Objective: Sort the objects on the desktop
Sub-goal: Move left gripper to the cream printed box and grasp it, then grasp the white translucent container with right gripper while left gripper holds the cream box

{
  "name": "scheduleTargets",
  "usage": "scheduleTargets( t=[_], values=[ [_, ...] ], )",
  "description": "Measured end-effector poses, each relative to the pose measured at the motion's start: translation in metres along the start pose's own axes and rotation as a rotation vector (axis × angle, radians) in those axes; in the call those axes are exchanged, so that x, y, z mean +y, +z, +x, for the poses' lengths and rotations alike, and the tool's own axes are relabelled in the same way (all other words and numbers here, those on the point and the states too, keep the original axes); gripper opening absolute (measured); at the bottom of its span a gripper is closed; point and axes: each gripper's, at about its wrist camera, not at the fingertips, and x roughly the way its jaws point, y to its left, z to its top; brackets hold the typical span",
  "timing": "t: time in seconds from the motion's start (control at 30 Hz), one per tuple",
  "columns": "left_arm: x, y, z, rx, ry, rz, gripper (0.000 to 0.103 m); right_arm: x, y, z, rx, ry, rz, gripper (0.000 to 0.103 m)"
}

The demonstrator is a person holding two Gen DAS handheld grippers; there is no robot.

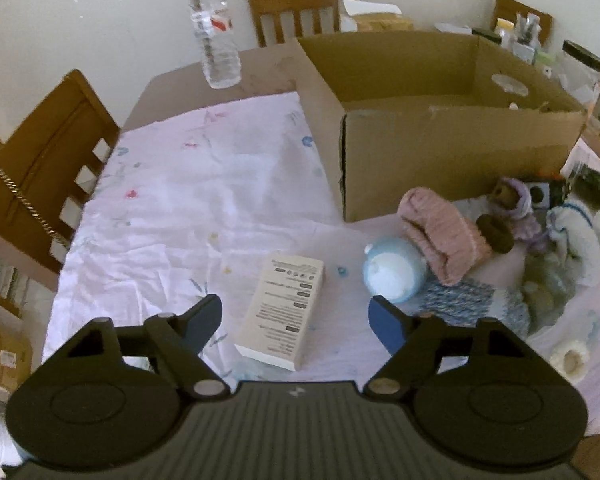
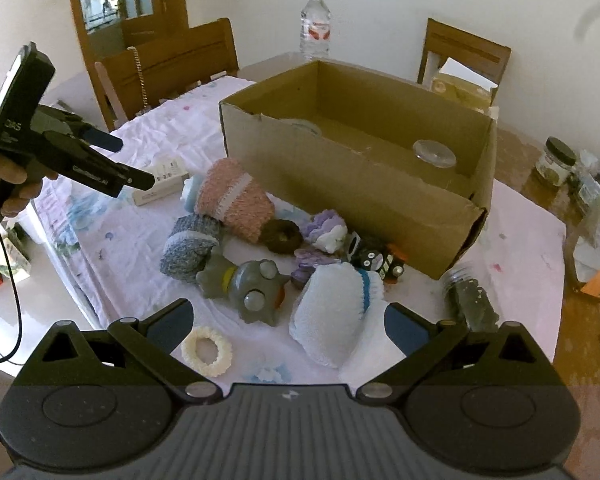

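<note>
White card carton (image 1: 281, 310), long and flat, lies on the floral cloth (image 1: 172, 200) straight ahead of the left gripper (image 1: 296, 322), so I'd guess it's the next pick. The jaws are spread wider than the carton with nothing in them, straddling its line, which makes sense for a grab across the short side. Right gripper (image 2: 288, 322) is gaping too, holding nothing and hovering over the white-and-blue knit piece (image 2: 332, 316). Knit bits and a grey toy (image 2: 248, 288) are heaped just in front of the cardboard box (image 2: 340, 196), probably so drops stay short. The box has a jar lid (image 2: 435, 155) showing inside.
</note>
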Motion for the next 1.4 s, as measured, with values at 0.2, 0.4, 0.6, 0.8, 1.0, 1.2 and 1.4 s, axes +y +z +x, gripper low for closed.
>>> scheduleTargets(
  t=[0.2, 0.4, 0.6, 0.8, 1.0, 1.2, 1.4],
  values=[
    [0.01, -0.001, 0.027, 0.045, -0.045, 0.044, 0.065, 0.006, -0.002, 0.008, 0.036, -0.064, 0.047, 0.103],
    [0.019, -0.001, 0.046, 0.067, -0.099, 0.053, 0.054, 0.003, -0.007, 0.014, 0.059, -0.144, 0.125, 0.103],
    [0.022, -0.002, 0.054, 0.069, -0.146, 0.042, 0.051, -0.008, -0.013, 0.016, 0.066, -0.212, 0.191, 0.103],
    [0.021, -0.001, 0.053, 0.068, -0.166, 0.047, 0.04, -0.023, -0.017, 0.021, 0.065, -0.268, 0.225, 0.103],
    [0.019, 0.0, 0.052, 0.074, -0.164, 0.04, 0.04, -0.042, -0.024, 0.028, 0.072, -0.282, 0.279, 0.103],
    [0.018, 0.001, 0.053, 0.082, -0.151, 0.026, 0.04, -0.061, -0.037, 0.039, 0.078, -0.228, 0.367, 0.103],
    [0.014, 0.001, 0.052, 0.087, -0.142, 0.017, 0.04, -0.072, -0.045, 0.044, 0.063, -0.174, 0.414, 0.103]
  ],
)
